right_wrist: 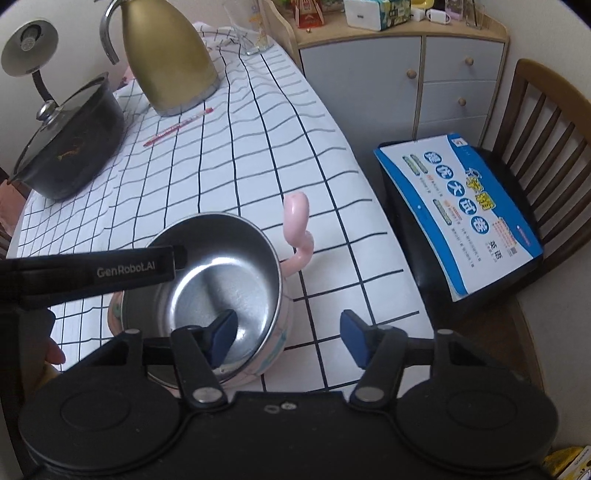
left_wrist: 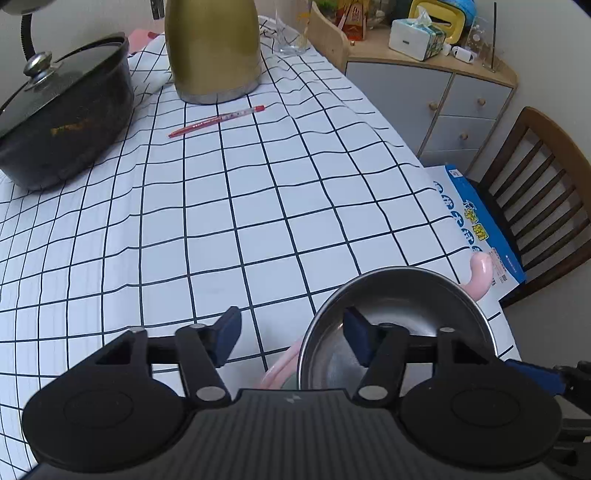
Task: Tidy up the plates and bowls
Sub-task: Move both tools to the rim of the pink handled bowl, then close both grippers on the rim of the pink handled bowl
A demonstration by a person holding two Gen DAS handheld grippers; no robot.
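Both grippers held wide open at the steel bowl.

Left gripper and right gripper are empty, each with one finger inside the bowl and one outside; the rim is judged bracketed for grasping. The bowl is nested in a pink-handled pot.

Pretty lived-in dining corner here. The counter wears a white cloth with a dark grid pattern. Behind it the wall is plain off-white, and a grey gooseneck lamp pokes up at the far left edge. On the right there's a light wood cabinet with grey-blue doors and drawers and round wooden knobs, its top crowded with a tissue box and small clutter. A dark wooden slat-back chair sits just beside the counter, with a blue and white booklet lying on its black seat. Lighting is soft and even.
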